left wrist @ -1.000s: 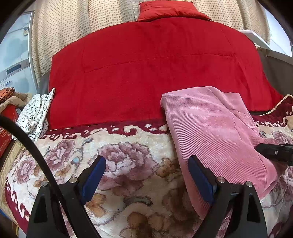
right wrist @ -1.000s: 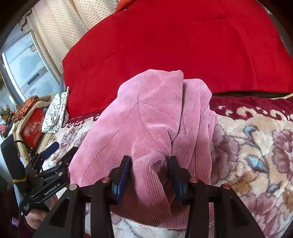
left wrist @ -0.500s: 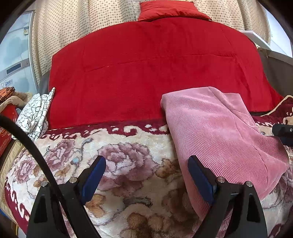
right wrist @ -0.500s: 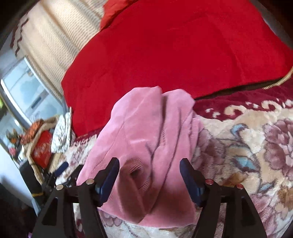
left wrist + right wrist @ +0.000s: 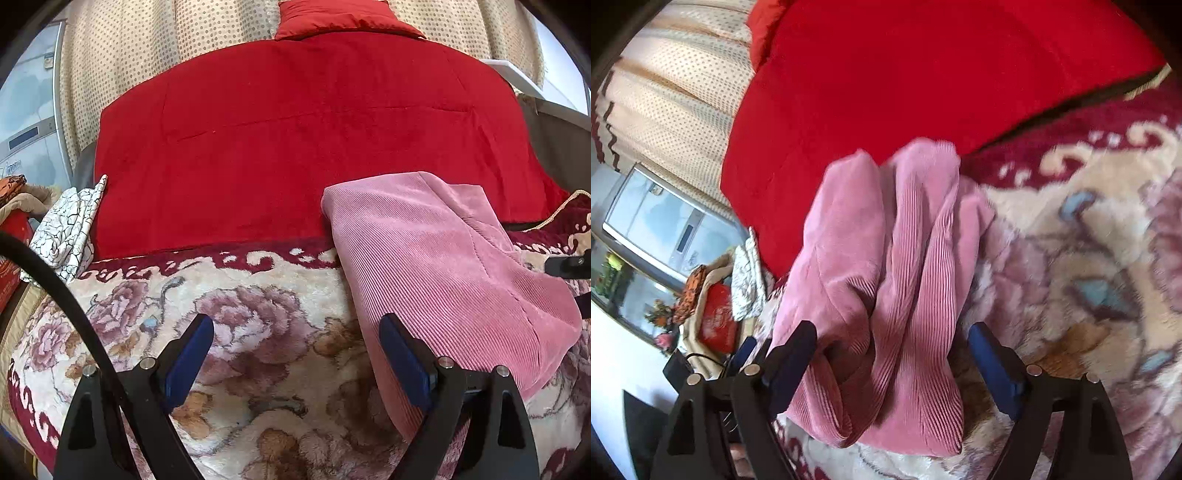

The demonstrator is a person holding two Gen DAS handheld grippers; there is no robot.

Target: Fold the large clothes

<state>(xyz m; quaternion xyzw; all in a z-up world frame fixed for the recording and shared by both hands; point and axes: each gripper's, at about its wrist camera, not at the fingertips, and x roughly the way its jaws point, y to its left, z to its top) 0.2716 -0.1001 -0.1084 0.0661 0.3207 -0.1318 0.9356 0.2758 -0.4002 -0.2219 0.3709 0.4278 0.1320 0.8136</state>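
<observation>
Pink ribbed corduroy, folded into a thick bundle point(image 5: 443, 266) — that is your piece of clothing. It lies on the fluffy cream blanket with big pink flowers point(image 5: 258, 332). Its long side runs from near you toward the flat red cover point(image 5: 295, 140) at the back. The far end just reaches onto that red cover. In the right wrist view the pink bundle point(image 5: 886, 277) shows two soft rolls side by side, both running away from you.

Your left gripper point(image 5: 295, 354) has its jaws wide apart and holds nothing. One blue pad sits just beside the near edge of the bundle. Your right gripper point(image 5: 894, 365) is wide too, with a blue pad on each side of the bundle's near end. It is not pinching the cloth.

Off to the left lies a white cloth with black crackle lines point(image 5: 70, 229). Behind everything hangs a cream dotted curtain point(image 5: 147, 48).
</observation>
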